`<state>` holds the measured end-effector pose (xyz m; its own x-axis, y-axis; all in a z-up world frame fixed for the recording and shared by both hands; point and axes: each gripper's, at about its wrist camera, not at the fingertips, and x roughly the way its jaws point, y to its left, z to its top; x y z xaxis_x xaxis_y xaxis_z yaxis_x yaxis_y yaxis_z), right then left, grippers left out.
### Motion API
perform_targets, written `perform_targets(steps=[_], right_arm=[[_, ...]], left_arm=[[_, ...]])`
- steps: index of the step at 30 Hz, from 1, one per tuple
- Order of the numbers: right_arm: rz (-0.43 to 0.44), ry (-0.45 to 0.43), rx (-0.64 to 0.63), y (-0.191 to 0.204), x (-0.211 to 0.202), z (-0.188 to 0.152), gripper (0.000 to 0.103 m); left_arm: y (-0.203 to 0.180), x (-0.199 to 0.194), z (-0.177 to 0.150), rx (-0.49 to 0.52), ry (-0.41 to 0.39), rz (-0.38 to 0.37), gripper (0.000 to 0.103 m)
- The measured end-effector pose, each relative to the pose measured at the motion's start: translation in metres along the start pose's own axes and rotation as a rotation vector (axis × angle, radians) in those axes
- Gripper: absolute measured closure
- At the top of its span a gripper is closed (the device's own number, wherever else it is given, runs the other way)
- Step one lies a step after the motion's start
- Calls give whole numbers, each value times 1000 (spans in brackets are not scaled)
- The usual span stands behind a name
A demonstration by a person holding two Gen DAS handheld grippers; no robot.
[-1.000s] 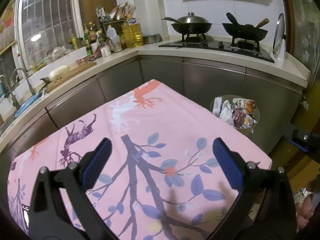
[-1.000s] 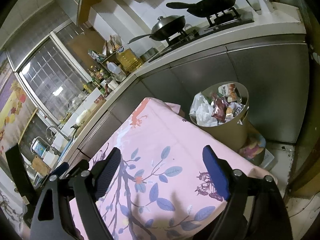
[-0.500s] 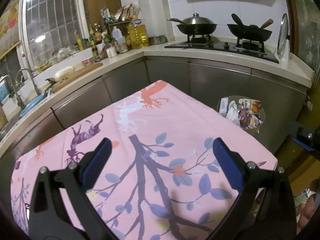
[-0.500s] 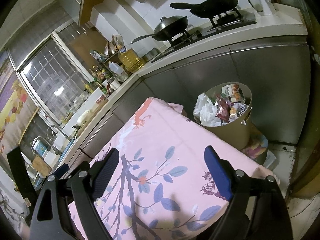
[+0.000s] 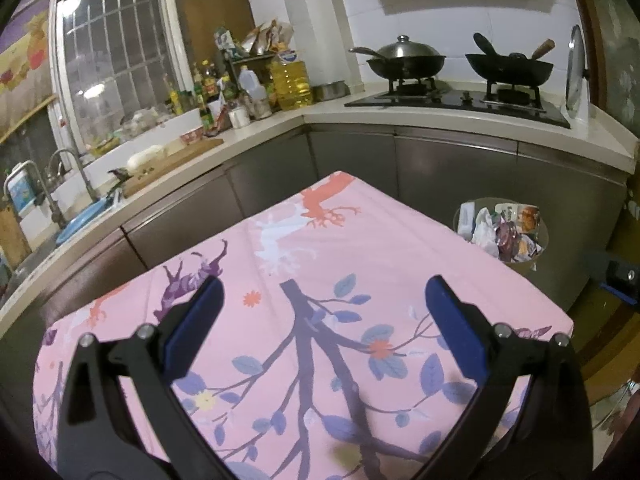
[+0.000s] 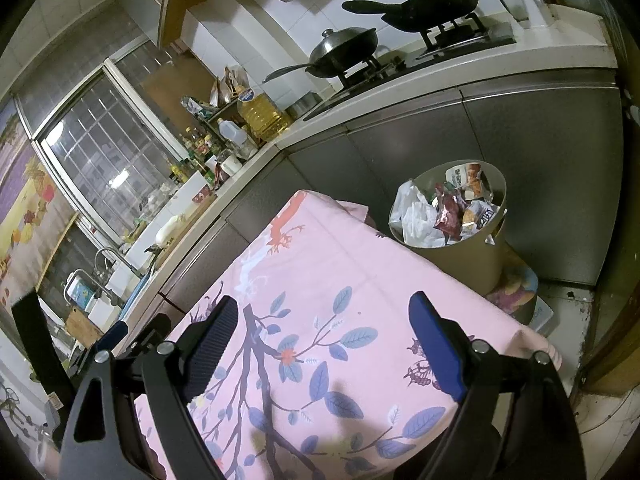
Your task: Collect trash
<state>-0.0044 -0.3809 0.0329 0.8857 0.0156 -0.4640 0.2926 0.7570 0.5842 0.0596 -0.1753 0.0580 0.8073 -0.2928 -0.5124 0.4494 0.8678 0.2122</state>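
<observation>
A round beige trash bin (image 6: pixel 468 256) stands on the floor past the table's far right corner, filled with wrappers and crumpled paper (image 6: pixel 444 210). It also shows in the left wrist view (image 5: pixel 516 268), with wrappers (image 5: pixel 502 232) inside. My left gripper (image 5: pixel 322 296) is open and empty above the pink flowered tablecloth (image 5: pixel 320 256). My right gripper (image 6: pixel 324 316) is open and empty above the same cloth (image 6: pixel 320 256), nearer the bin. I see no loose trash on the cloth.
An L-shaped kitchen counter (image 5: pixel 440 120) wraps behind the table, with two woks on a stove (image 5: pixel 460 96), oil and sauce bottles (image 5: pixel 288 80) in the corner, and a sink with a tap (image 5: pixel 68 200) at left. A patterned mat (image 6: pixel 516 292) lies under the bin.
Both grippers have drawn back and risen a little from the table, so the bin and counter look slightly farther. Both stay open and empty.
</observation>
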Motion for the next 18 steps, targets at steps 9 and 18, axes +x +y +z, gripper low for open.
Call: perform_targets(steps=[9,18], right_arm=[[-2,10,-7,2,4,-6,19],[-2,22,-13,5,8,-8,19]], left_arm=[[0,0,-3,26,-28,14,6],[6,8,-5,6,26,-1,6]])
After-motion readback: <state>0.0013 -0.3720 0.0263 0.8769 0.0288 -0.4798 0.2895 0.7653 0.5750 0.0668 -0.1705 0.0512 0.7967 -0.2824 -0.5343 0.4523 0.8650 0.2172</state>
